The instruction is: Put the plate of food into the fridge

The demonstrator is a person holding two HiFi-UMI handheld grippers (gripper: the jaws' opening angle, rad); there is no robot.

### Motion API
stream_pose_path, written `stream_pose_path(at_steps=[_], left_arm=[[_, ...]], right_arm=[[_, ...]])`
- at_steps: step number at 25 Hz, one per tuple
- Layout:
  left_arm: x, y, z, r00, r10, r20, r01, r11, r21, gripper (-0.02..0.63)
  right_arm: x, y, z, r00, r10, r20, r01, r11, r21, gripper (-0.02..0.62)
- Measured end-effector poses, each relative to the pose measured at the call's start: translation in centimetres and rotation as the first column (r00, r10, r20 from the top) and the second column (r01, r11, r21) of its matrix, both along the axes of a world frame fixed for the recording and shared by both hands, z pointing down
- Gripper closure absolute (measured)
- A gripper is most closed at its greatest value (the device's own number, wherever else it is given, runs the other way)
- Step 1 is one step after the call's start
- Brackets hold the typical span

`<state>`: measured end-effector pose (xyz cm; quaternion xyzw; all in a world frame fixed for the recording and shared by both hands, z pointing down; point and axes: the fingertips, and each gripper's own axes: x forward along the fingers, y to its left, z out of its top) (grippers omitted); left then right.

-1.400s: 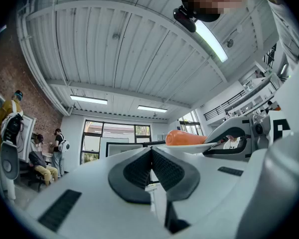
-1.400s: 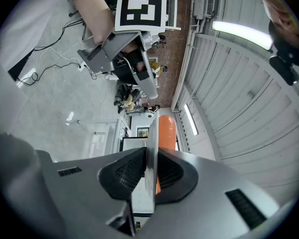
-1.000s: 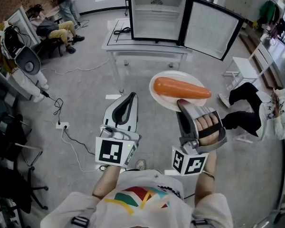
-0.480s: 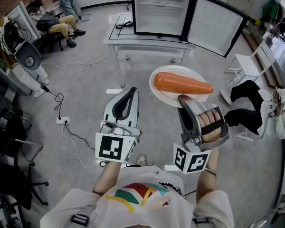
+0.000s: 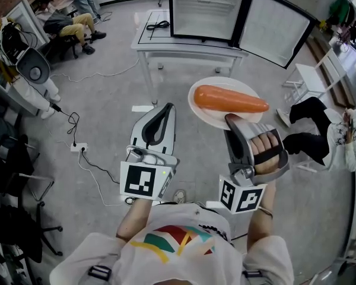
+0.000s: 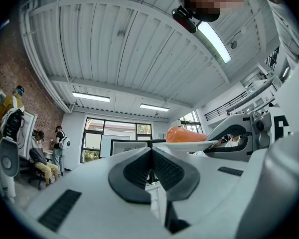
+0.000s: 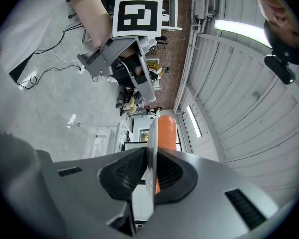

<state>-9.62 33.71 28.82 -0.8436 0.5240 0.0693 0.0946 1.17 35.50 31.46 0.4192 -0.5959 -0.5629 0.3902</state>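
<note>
A round white plate (image 5: 205, 113) carries one smooth orange carrot (image 5: 228, 99). In the head view the carrot's long axis runs side to side, roughly parallel to the open front of the small white fridge (image 5: 204, 8). Its thick end points left and its tapered tip points right, toward the side where the fridge's single door (image 5: 276, 25) hangs wide open. The plate is held about level in the air, on the near side of the one white table (image 5: 190, 47) that the fridge stands on, and well apart from the fridge.

There are two grippers. The right gripper (image 5: 232, 121) is clamped on the plate's near rim. Its own view shows the rim (image 7: 150, 148) edge-on between the ribbed pads, with the carrot (image 7: 167, 128) beyond them. The left gripper (image 5: 165, 108) is just left of the plate, with its jaws pressed together and nothing between them (image 6: 150, 156). It points toward the fridge.

Compared with a second ago, the fridge and table sit higher in the head view, and the fridge's top is now cut off. The plate has crept slightly nearer the table. The grip on the rim and the way the carrot lies are unchanged.
</note>
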Motion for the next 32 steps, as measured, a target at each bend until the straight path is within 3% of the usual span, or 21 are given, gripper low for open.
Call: stream_pose_path(at_steps=[16, 32], left_arm=[[-4.2, -2.7, 0.2, 0.999, 0.019, -0.041, -0.019, 1.0, -0.005, 0.601], [-2.2, -11.8, 0.6, 1.0, -0.019, -0.025, 0.018, 1.0, -0.006, 0.601]], right_arm=[[-3.3, -2.3, 0.2, 0.998, 0.034, -0.05, -0.035, 0.999, -0.011, 0.552], [-1.3, -12.2, 0.8, 0.999, -0.006, -0.046, 0.005, 1.0, -0.013, 0.552]])
